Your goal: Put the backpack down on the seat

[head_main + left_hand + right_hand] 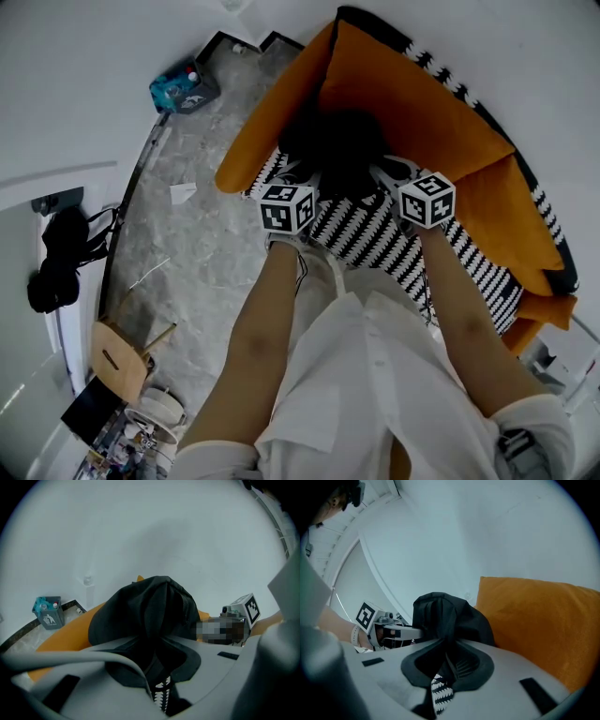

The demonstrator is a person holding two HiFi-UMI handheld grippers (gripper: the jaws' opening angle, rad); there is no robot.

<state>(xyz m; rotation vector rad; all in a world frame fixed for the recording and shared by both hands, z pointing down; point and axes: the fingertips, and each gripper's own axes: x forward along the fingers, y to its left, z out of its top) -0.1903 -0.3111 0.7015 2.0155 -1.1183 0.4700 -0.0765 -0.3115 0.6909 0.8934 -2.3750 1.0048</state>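
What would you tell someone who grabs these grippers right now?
Grippers: the left gripper is shut on the backpack; the right gripper is shut on it too.
Things: the backpack is at the back of the striped seat, by the orange cushion. I cannot tell if its weight rests there.
Done: the backpack is at the seat.
Left: settle it, open both grippers, pull back.

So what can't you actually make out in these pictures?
- Whether the backpack already rests on the seat: head view, the bag itself hides its underside.
- The backpack's lower half: in their own views the left gripper and right gripper cover it.
- Floor clutter: head view, too small, cut by the edge.
- Print on the teal box: head view, too small.
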